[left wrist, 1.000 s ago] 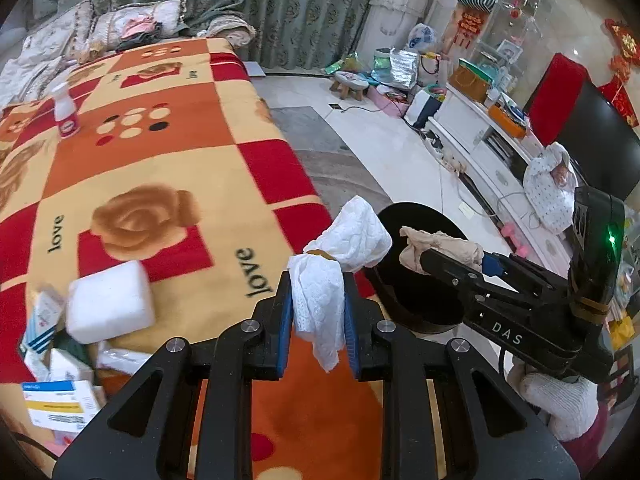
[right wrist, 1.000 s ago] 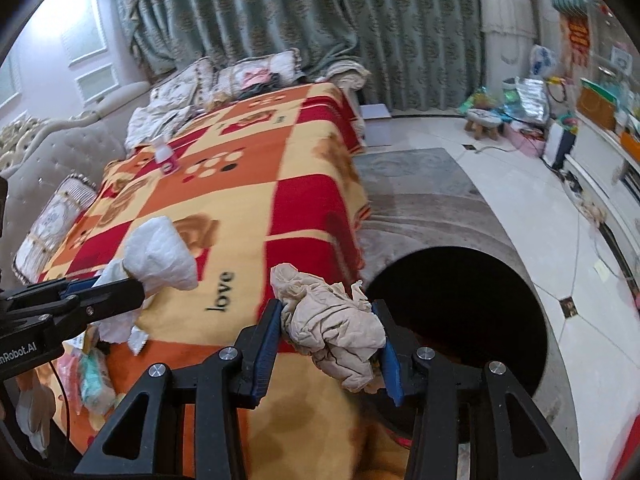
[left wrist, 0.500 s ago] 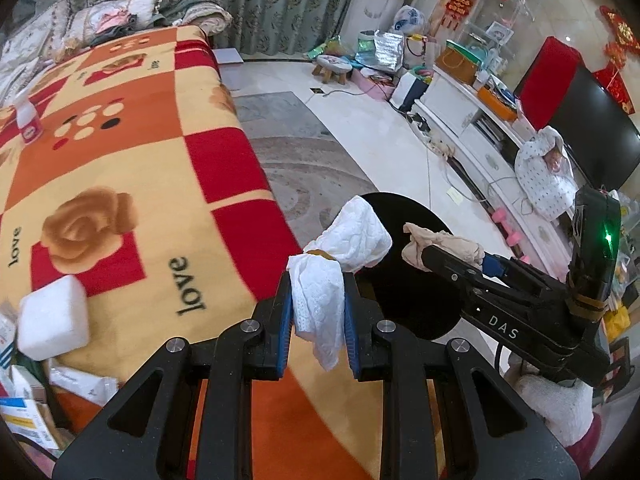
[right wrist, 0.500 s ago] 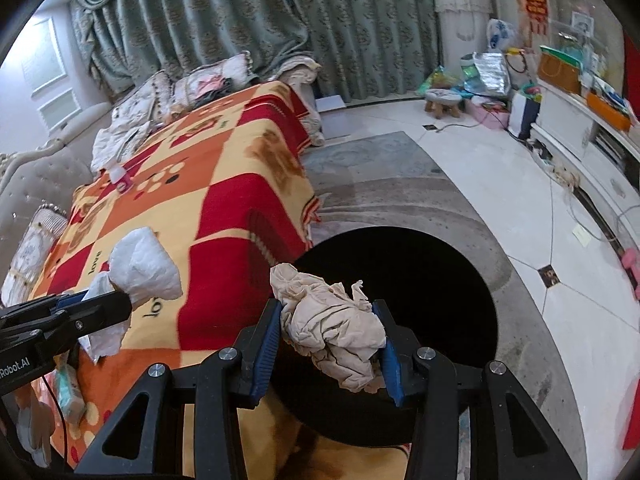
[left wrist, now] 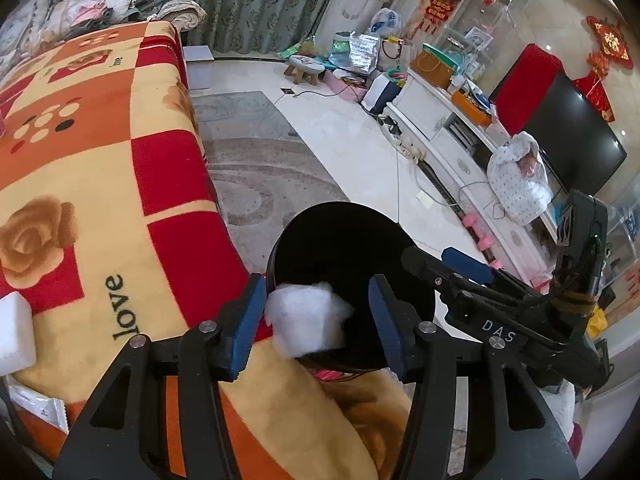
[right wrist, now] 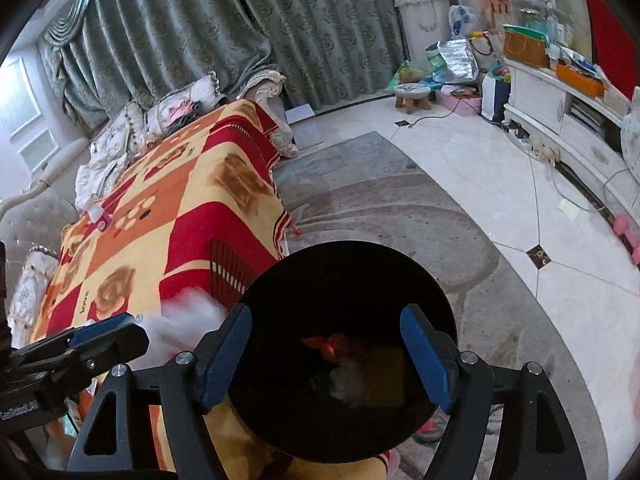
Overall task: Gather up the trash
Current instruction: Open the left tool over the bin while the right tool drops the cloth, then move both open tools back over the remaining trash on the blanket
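Observation:
The black round trash bin [left wrist: 348, 240] stands on the floor by the blanket's edge. My left gripper [left wrist: 316, 284] is over its near rim with its jaws opening. A crumpled white tissue [left wrist: 308, 320], blurred, drops between them, free of the right pad. My right gripper [right wrist: 326, 312] hangs over the bin [right wrist: 280, 300], its jaws opening with nothing between them. The beige cloth wad [right wrist: 352, 380] lies blurred inside the bin beside red and yellow trash. The right gripper [left wrist: 430, 256] also shows beside the bin in the left wrist view. The right wrist view catches the left gripper [right wrist: 132, 326] and tissue [right wrist: 188, 312].
An orange, red and yellow blanket [left wrist: 100, 184] covers the bed on the left. On it lie a white foam block [left wrist: 12, 332] and paper packets [left wrist: 36, 404]. A grey rug [right wrist: 400, 216], a small stool [left wrist: 306, 66] and a white TV cabinet [left wrist: 452, 128] stand beyond the bin.
Both grippers moved from over the blanket to above the bin and opened. The beige cloth fell into the bin. The white tissue left the left jaws' grip and is dropping.

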Demonstrator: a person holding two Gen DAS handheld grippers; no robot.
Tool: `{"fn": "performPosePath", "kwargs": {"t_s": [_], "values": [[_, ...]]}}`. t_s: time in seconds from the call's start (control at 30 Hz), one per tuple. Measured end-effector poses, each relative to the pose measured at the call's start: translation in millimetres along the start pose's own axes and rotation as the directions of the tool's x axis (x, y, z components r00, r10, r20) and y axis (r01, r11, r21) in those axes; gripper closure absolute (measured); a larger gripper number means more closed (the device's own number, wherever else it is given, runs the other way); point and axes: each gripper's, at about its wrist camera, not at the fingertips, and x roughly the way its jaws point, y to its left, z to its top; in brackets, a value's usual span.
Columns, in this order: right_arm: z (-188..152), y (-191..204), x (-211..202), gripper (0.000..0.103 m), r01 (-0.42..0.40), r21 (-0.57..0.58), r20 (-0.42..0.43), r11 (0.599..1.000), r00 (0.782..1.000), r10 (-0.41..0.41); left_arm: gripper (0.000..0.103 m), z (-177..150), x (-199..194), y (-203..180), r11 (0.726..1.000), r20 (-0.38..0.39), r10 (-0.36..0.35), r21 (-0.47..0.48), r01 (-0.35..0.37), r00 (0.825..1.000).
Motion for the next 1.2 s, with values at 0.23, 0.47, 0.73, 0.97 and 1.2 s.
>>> {"fn": "performPosePath", "kwargs": {"t_s": [0.23,0.47,0.73,0.97,1.2], "values": [[-6,5,5,0.028,-0.010,-0.020,-0.024,1.000,1.000,0.010,0.051,-7,-11,6,0.998,0.006,0.063,-0.001,-0.063,0.998],[-11,27,6,0.028,-0.029,-0.061,-0.027,0.998,0.999,0.028,0.051,-15,-29,14,0.993,0.029,0.122,0.001,-0.122,0.992],[-13,57,0,0.028,-0.054,-0.112,-0.020,0.992,0.998,0.052,0.051,-25,-54,28,0.981,0.061,0.195,-0.010,-0.195,0.979],[-19,92,-1,0.028,-0.086,-0.161,-0.027,0.983,0.996,0.082,0.051,-35,-80,53,0.966,0.082,0.256,-0.046,-0.253,0.963],[-26,131,1,0.028,-0.127,-0.209,-0.041,0.970,0.992,0.121,0.051,-45,-107,78,0.950,0.105,0.310,-0.077,-0.303,0.945]]}}
